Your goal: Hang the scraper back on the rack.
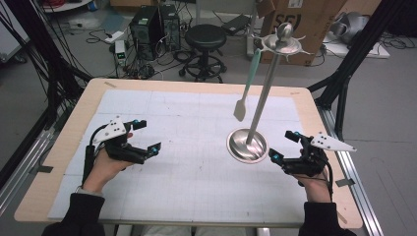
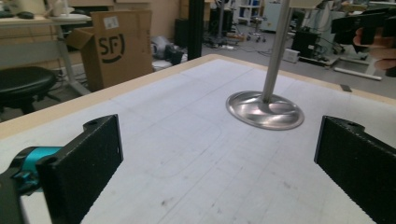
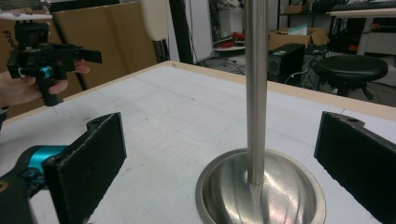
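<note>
A metal stand rises from a round dished base [image 1: 247, 145] on the right of the white mat, its pole [image 1: 263, 93] leaning up to a hooked top disc [image 1: 281, 44]. A pale green spatula [image 1: 248, 83] hangs from one hook. My left gripper [image 1: 149, 135] is open and empty over the mat's left side, pointing right toward the base [image 2: 265, 109]. My right gripper [image 1: 284, 145] is open and empty just right of the base, whose pole [image 3: 256, 93] stands between and beyond its black jaws. In the right gripper view the left gripper [image 3: 46, 56] sits far off in a hand.
A white gridded mat [image 1: 196, 167] covers the wooden table [image 1: 74, 128]. Beyond the far edge are a black stool [image 1: 205, 37], computer towers [image 1: 152, 24] with cables, and a cardboard box [image 1: 307, 19]. Black frame posts [image 1: 344, 78] stand at the right.
</note>
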Action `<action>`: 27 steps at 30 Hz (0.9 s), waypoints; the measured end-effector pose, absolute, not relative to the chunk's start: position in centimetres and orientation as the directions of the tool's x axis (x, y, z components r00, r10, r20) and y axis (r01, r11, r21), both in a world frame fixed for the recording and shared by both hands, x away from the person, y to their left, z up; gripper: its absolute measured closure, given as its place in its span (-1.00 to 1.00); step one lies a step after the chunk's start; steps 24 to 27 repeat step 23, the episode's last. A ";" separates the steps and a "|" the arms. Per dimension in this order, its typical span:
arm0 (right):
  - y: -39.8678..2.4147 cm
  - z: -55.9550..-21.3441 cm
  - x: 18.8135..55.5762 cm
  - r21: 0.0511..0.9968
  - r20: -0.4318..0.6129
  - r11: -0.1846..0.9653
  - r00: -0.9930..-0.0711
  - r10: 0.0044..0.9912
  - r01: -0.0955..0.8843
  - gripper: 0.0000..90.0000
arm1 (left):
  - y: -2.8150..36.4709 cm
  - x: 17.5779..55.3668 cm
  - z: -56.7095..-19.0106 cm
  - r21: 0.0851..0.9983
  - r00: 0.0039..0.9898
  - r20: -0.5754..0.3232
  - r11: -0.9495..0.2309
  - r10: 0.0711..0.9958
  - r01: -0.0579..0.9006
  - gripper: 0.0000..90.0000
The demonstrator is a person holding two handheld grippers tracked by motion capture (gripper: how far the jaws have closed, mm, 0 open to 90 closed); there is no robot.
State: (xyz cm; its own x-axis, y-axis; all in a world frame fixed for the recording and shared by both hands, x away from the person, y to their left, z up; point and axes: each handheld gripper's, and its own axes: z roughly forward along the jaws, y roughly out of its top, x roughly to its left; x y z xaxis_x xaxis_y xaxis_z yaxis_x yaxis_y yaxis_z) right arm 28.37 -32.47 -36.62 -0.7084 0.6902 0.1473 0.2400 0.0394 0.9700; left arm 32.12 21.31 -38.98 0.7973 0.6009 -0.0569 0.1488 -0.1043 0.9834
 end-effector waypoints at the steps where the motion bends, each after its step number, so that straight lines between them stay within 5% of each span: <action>1: -32.5 -36.6 28.4 0.970 0.145 0.042 -0.708 0.691 0.240 -0.98 | 21.7 32.0 -39.1 0.980 0.792 -0.064 -0.112 0.607 0.165 -0.96; 27: -33.5 -38.0 29.1 0.964 0.173 0.020 -0.684 0.709 0.264 -0.97 | 28.6 29.4 -39.6 0.990 0.652 -0.085 -0.011 0.754 0.141 -0.96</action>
